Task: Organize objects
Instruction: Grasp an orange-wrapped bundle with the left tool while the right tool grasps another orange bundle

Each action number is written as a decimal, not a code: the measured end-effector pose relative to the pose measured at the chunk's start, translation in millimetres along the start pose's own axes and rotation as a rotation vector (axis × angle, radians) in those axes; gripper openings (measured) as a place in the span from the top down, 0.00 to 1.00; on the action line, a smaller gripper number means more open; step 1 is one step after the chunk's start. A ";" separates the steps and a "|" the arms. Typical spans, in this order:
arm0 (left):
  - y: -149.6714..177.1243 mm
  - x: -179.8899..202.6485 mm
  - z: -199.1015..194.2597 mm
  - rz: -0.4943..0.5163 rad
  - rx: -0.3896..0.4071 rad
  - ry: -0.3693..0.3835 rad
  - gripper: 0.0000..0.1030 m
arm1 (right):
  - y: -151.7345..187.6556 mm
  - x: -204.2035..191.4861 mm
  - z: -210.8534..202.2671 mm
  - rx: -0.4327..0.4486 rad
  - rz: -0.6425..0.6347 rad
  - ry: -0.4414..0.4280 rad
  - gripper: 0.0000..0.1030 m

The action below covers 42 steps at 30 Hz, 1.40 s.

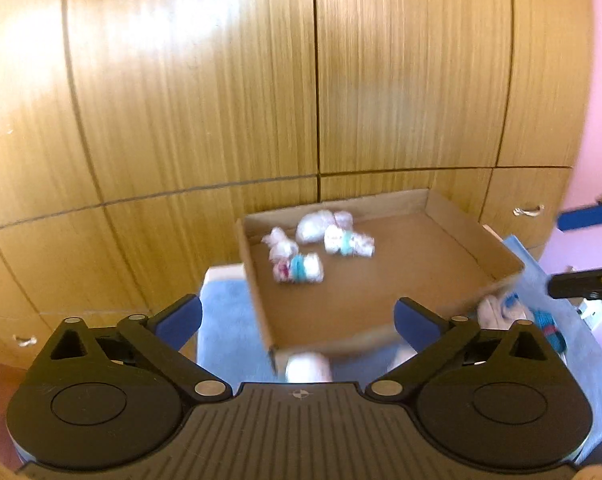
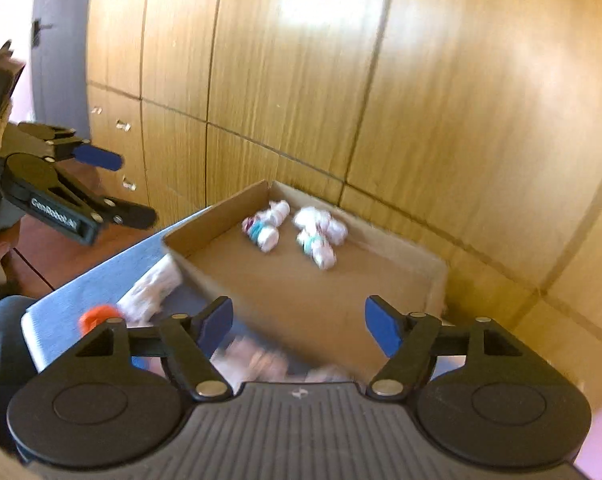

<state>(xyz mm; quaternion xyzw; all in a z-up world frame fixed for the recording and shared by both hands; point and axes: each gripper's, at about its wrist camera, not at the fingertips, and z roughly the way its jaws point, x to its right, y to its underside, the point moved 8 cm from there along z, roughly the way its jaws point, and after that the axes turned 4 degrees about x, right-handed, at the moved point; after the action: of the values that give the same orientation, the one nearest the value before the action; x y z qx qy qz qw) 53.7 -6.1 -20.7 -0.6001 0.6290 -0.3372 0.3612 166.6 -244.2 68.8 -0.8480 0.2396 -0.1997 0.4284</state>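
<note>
A shallow cardboard box [image 1: 477, 236] stands on a blue cloth [image 1: 225, 312]; it also shows in the right wrist view [image 2: 221, 216]. Several rolled sock bundles, white with teal and pink, lie in its far part [image 1: 301, 268] [image 2: 315, 236]. Loose pale socks lie on the cloth in front of the box [image 1: 307, 366] [image 2: 153, 288]. My left gripper [image 1: 297, 320] is open and empty above the box's near edge. My right gripper [image 2: 299, 326] is open and empty above the box's near side. The left gripper also shows at the left of the right wrist view [image 2: 113, 188].
Wooden cabinet doors and drawers with metal handles [image 1: 529, 211] fill the background. A teal and red knitted sock [image 1: 551, 330] lies at the right of the box. An orange item [image 2: 97, 316] lies on the cloth. Pink wall at the far right.
</note>
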 end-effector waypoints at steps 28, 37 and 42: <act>129.0 29.2 11.9 0.127 -0.040 0.045 0.28 | 131.1 -73.7 15.3 0.015 0.436 0.187 0.39; 130.5 28.3 5.1 0.102 -0.039 0.078 0.42 | 131.1 -70.3 8.2 0.062 0.442 0.192 0.49; 129.7 22.0 -0.4 0.080 -0.042 0.082 0.42 | 134.9 -62.7 -1.8 0.076 0.439 0.208 0.52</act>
<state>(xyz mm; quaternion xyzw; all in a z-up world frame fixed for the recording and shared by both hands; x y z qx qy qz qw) -13.3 -21.4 -132.8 -0.5675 0.6737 -0.3337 0.3356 83.4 -279.0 -49.5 -0.7337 0.4533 -0.1968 0.4664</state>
